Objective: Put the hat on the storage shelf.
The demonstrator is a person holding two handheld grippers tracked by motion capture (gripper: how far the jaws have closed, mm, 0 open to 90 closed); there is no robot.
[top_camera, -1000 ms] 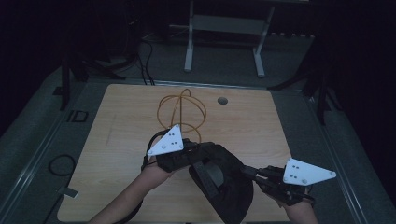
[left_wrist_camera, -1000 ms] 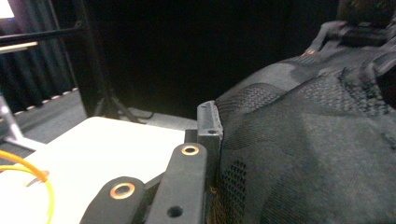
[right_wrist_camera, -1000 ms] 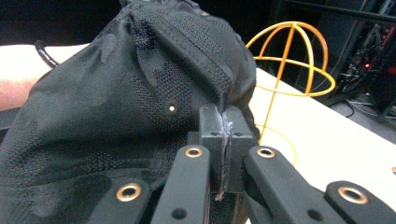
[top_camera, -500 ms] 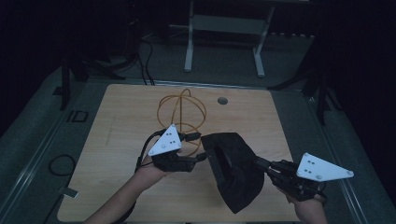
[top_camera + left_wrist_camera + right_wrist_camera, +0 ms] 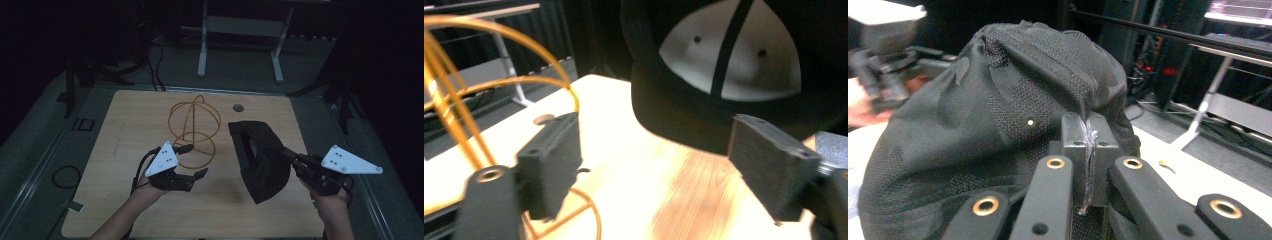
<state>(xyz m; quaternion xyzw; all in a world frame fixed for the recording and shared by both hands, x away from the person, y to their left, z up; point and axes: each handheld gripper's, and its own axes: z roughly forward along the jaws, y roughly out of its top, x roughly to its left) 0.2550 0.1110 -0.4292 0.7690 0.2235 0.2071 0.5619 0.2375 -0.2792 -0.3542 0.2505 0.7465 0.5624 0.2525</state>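
Observation:
A black cap [image 5: 260,155] hangs tilted above the right half of the wooden table [image 5: 135,115]. My right gripper [image 5: 286,153] is shut on the cap's fabric edge. The right gripper view shows its jaws [image 5: 1087,150] pinching a fold of the cap [image 5: 998,125]. My left gripper [image 5: 194,161] stands open left of the cap, apart from it, beside a gold wire stand [image 5: 195,130]. In the left gripper view the open gripper [image 5: 654,165] faces the cap's white-lined inside [image 5: 719,65], with the wire stand [image 5: 454,100] at the left.
A round hole [image 5: 238,107] sits near the table's far edge. A white-legged frame [image 5: 240,30] stands on the floor behind the table. A cable loop [image 5: 62,175] lies on the floor at the left. The surroundings are dark.
The right gripper carried the cap to the right and lifted it off the left gripper. The left gripper, earlier at the cap, now stands open and apart from it.

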